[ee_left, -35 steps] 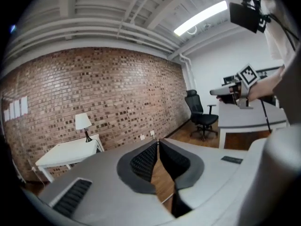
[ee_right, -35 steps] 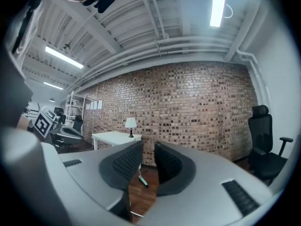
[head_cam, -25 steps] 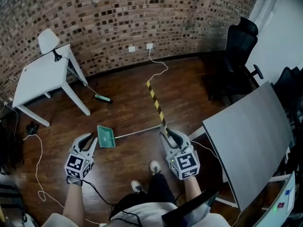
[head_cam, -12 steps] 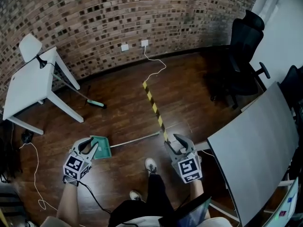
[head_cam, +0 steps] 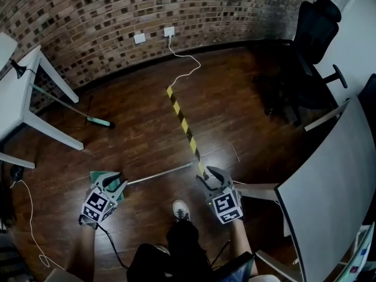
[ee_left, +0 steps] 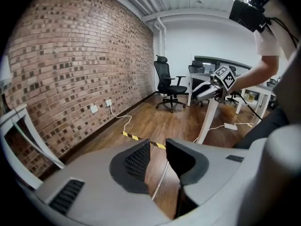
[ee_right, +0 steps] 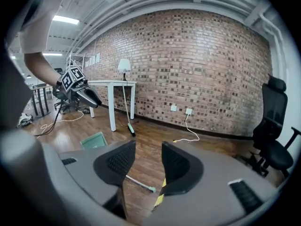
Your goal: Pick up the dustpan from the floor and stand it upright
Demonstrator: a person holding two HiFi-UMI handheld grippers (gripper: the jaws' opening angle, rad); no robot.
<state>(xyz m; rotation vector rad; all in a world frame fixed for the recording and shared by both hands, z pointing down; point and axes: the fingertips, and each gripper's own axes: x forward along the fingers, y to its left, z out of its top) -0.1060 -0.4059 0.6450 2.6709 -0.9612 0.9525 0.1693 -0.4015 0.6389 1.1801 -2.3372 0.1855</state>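
Observation:
A green dustpan lies flat on the wooden floor, its long white handle running right. My left gripper hangs over the pan's right part and hides some of it. Its jaws have just been opening and stand open; in the left gripper view only the handle on the floor shows through the gap. My right gripper is beside the handle's far end, jaws also just opening, open and empty. The right gripper view shows the pan and the handle's green tip.
A white table stands at the left with a broom leaning on it. A yellow-black tape strip and a white cable cross the floor. Black office chair at the right, grey desk top close by.
Both grippers have sunk toward the floor. The left one now covers part of the dustpan, the right one sits by the handle's end. Both pairs of jaws stand wider.

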